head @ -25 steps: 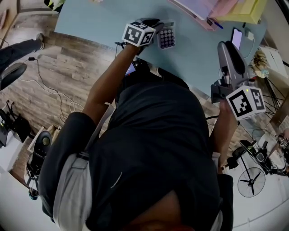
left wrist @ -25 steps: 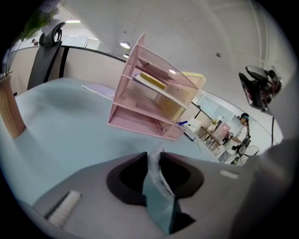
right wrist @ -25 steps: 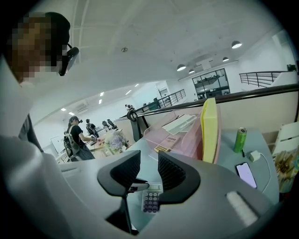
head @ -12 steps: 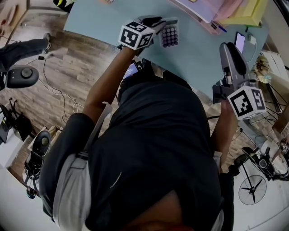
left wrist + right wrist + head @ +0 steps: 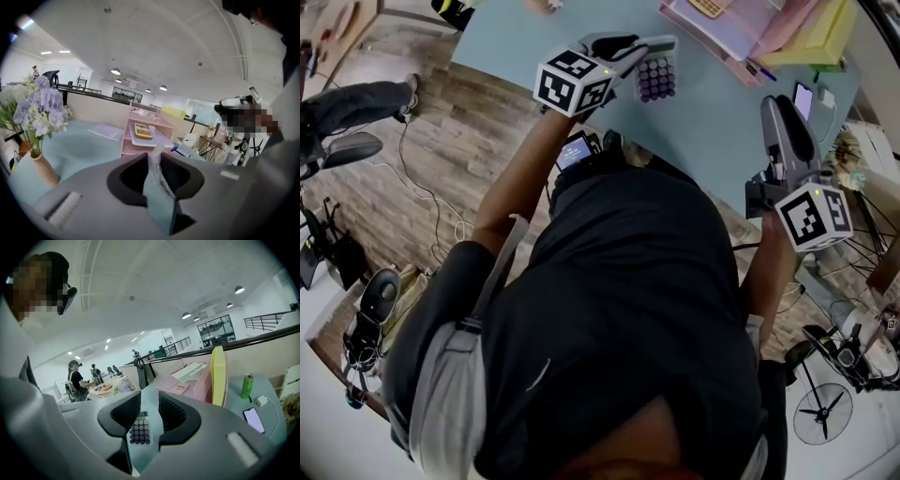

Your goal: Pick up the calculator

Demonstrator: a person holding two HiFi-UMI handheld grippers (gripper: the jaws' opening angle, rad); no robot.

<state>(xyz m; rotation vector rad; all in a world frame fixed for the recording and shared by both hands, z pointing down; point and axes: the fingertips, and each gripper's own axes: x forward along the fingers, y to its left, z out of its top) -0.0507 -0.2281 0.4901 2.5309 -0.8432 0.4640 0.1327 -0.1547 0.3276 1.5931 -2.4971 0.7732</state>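
The left tool (image 5: 157, 164) pinched the thin edge of the small pale-green calculator with dark buttons (image 5: 656, 77), over the light blue worktop (image 5: 712, 122). Such a small bite might let it slip and fall. The right tool (image 5: 150, 408) gaped, empty.

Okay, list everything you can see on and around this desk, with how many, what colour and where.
calculator: one, pale body with dark keys, clamped in the left gripper, over the table's near edge
table: one, light blue, in front of the person
organizer: one, pink, far side of the table
yellow calculator: one, on the organizer's shelf
folder: one, yellow, upright beside the organizer
phone: one, screen lit, table's right end
can: one, green, near the phone
flowers: one bunch, purple, in a beige vase, table's left end
left gripper: grey, shut on the calculator
right gripper: grey, open, empty
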